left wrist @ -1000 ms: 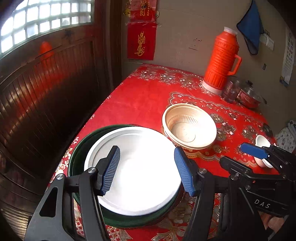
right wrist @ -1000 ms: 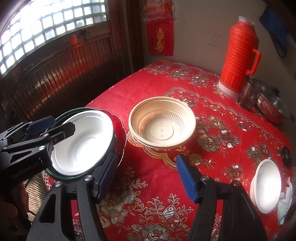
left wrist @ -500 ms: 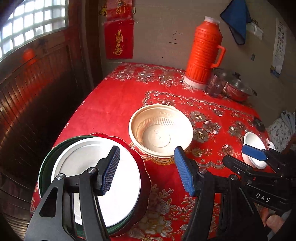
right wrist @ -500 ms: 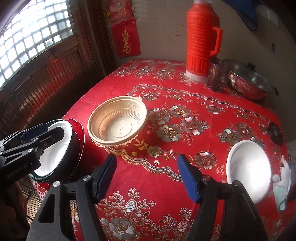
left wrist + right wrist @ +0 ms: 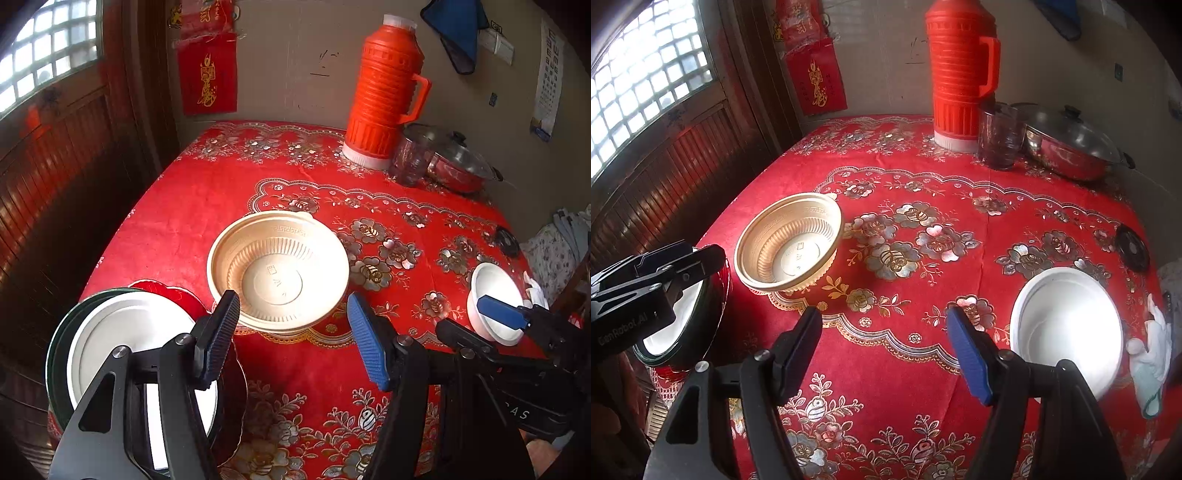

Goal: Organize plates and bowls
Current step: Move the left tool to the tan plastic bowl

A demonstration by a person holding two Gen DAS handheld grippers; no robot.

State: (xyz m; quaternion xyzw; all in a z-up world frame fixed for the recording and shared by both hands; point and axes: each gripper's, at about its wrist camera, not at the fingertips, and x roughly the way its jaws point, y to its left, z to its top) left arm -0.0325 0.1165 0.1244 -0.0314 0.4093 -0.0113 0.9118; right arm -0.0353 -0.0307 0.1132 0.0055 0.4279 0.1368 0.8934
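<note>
Lettering "GenRobot.AI" marks the left tongs [image 5: 661, 273]. Both tongs stand apart, holding nothing; the right tongs [image 5: 884, 339] have just been widening. Beige bowl [image 5: 277, 271] sits mid-surface, stacked plates [image 5: 122, 332] at its left edge.

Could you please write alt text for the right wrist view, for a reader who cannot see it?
The open, empty right gripper hangs over a red floral tablecloth, between a beige ribbed bowl at left and a white bowl at right. An orange thermos, glass and lidded pot stand behind.

Ribbed beige plastic bowl [image 5: 277, 271] — matt — on glossy floral tablecloth [image 5: 207, 192].
</note>
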